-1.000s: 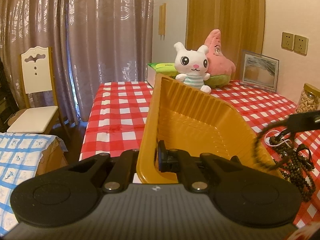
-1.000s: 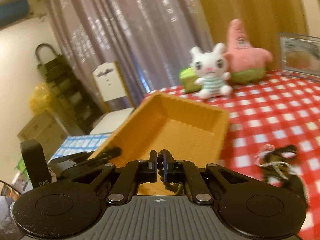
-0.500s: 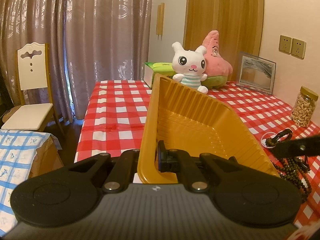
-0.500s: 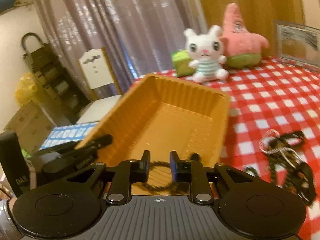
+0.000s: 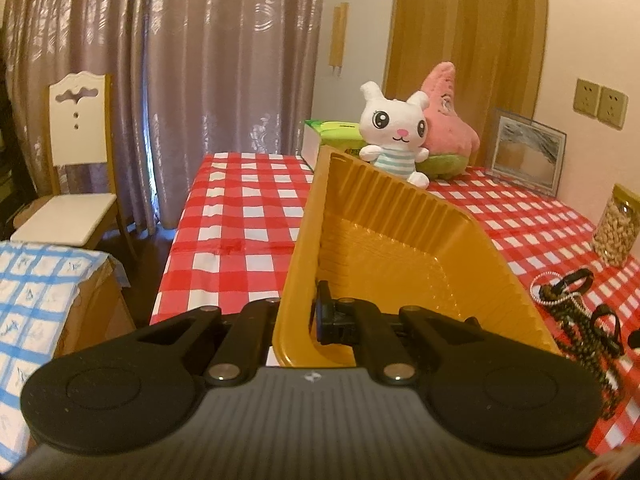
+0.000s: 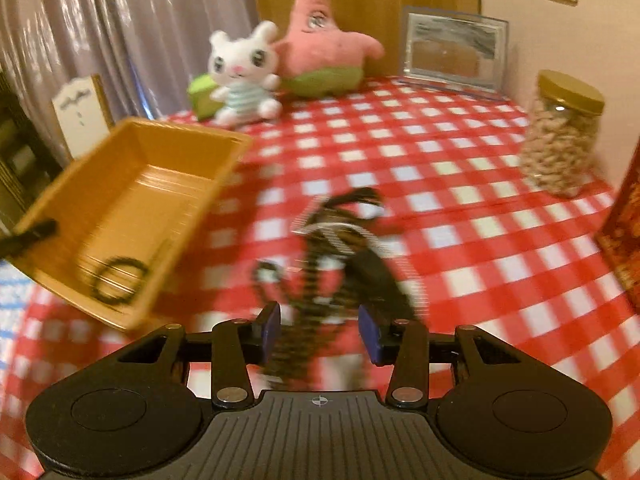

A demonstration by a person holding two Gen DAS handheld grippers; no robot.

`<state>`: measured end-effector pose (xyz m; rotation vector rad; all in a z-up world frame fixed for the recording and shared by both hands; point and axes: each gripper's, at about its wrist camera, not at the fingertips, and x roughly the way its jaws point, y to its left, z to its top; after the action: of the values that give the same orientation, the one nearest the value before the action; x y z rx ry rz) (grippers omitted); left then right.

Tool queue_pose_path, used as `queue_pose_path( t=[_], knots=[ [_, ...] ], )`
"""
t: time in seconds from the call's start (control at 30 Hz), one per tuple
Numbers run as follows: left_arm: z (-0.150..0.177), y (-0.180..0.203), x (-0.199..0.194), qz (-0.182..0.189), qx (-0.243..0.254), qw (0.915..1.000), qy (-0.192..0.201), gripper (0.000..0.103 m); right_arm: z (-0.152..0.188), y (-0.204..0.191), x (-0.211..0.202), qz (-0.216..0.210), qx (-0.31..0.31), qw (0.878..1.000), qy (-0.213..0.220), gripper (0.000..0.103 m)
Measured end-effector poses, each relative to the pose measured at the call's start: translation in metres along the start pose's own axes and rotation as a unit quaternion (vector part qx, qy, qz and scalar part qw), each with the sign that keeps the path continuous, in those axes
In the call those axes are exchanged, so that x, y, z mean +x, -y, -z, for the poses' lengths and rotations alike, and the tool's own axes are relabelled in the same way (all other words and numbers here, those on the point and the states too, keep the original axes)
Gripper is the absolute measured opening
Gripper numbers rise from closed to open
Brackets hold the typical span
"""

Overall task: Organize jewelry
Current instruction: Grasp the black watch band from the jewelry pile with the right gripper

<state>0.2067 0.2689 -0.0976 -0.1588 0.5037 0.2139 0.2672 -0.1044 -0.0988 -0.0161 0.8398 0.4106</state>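
here, by label:
left claw (image 5: 298,320): clamped on the near wall of the orange tray (image 5: 384,236), one finger outside, one inside; tray lifted and tilted.
right claw (image 6: 319,332): fingers wide apart, holding nothing, above the jewelry pile (image 6: 340,248).
tray: ribbed glossy plastic, rectangular; a dark beaded bracelet (image 6: 118,282) lies coiled in its low corner.
jewelry pile: dark bead strings and a pale chain, tangled on the red-and-white checked worktop (image 6: 460,184), beside the tray; blurred.
jar (image 6: 562,132): clear, gold lid, pale nuts, near the worktop's right edge.
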Motion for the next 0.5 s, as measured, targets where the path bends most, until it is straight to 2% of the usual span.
queue_pose_path(
  t=[0.2,0.5],
  knots=[
    [0.0,0.007,-0.002,-0.017,0.003,0.9999,0.002,0.005,-0.002,0.029,0.021,-0.013,-0.067,0.997,-0.02,0.045],
    [0.002,0.016,-0.007,-0.033,0.014,0.9994,0.002,0.005,-0.005,0.037,0.048,-0.05,-0.132,0.989,-0.044,0.049]
  ],
)
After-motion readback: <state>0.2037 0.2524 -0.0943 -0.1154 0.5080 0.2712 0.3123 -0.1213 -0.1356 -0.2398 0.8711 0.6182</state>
